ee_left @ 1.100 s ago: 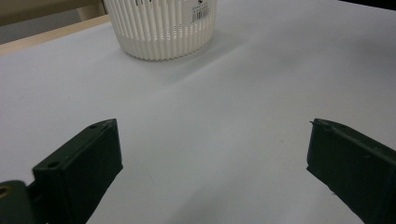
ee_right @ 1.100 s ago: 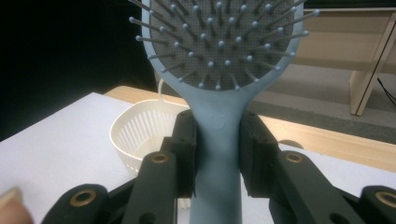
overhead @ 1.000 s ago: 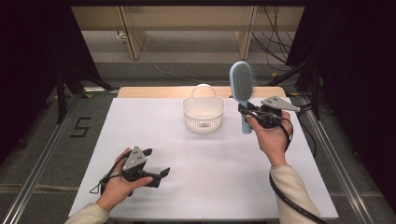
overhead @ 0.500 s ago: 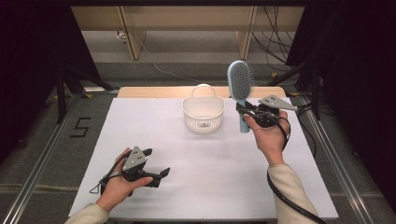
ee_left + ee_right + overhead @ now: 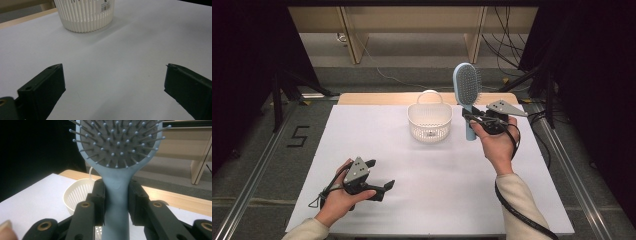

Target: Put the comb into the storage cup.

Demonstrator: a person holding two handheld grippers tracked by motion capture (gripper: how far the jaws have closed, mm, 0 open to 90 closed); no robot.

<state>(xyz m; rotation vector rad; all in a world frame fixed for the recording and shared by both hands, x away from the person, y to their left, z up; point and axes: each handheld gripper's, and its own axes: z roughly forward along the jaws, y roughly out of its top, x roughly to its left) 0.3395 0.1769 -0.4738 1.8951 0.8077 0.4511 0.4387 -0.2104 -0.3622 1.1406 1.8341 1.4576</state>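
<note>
A light blue hairbrush (image 5: 467,90) stands upright in the air just right of a white slatted basket (image 5: 429,121). My right gripper (image 5: 472,120) is shut on its handle; in the right gripper view both pads press the handle (image 5: 116,202) below the bristled head (image 5: 117,140). My left gripper (image 5: 381,177) rests low near the table's front left, open, with nothing between its fingers (image 5: 45,87). The basket (image 5: 85,13) stands ahead of it in the left gripper view.
A white mat (image 5: 362,135) covers the table, with a wooden strip (image 5: 372,98) along its far edge. Metal rails (image 5: 254,165) run along both sides. Shelving and cables lie beyond the table. The basket's handle (image 5: 430,93) stands up at its back.
</note>
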